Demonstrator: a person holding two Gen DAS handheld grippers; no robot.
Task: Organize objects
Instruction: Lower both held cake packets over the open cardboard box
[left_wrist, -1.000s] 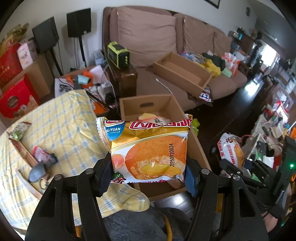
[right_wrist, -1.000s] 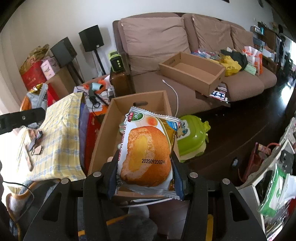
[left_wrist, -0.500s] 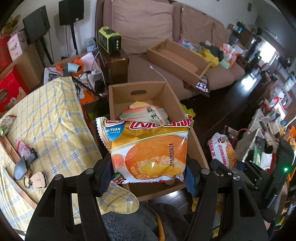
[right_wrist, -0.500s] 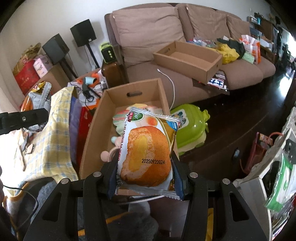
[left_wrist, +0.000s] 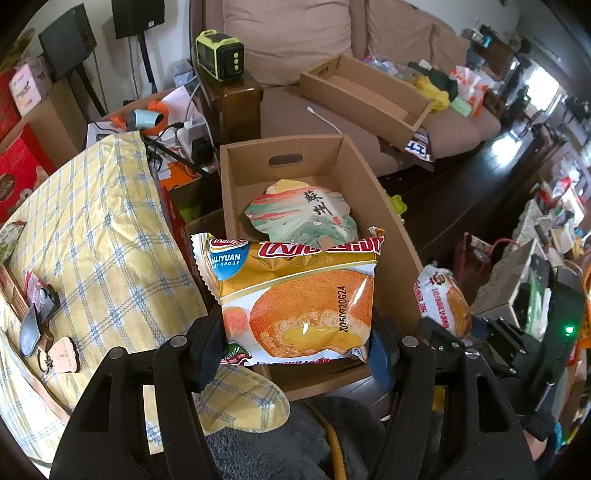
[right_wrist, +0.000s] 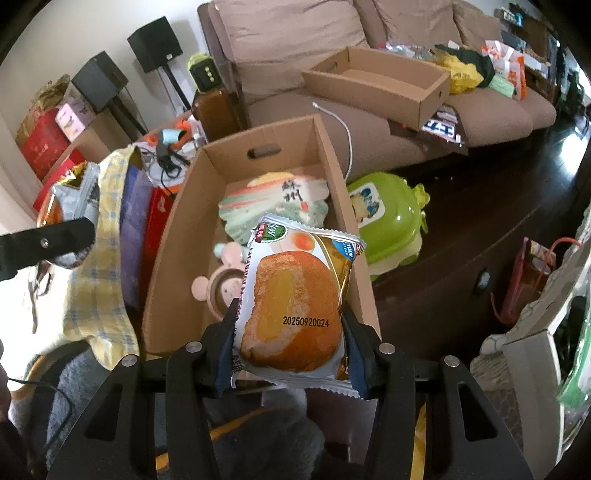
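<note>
To the left of the left gripper (left_wrist: 295, 332) a yellow checked cloth (left_wrist: 96, 236) is spread, with a small dark pouch (left_wrist: 31, 328) lying on it. The left gripper's jaws are held partly apart and are pressed on both sides of a cake packet (left_wrist: 295, 295), which is kept above the near edge of an open cardboard box (left_wrist: 384, 206). Ahead of that gripper, inside the box, a painted fan-shaped card (left_wrist: 299, 214) is seen. Further right, the right gripper (right_wrist: 290, 350) is closed to about the same width on a second cake packet (right_wrist: 291, 306), gripped by its sides over the box's near right corner. Just beyond it, in the box, a pink round item (right_wrist: 218, 288) is seen. To the right of the box, on the dark floor, a green plastic toy (right_wrist: 388, 221) is set.
</note>
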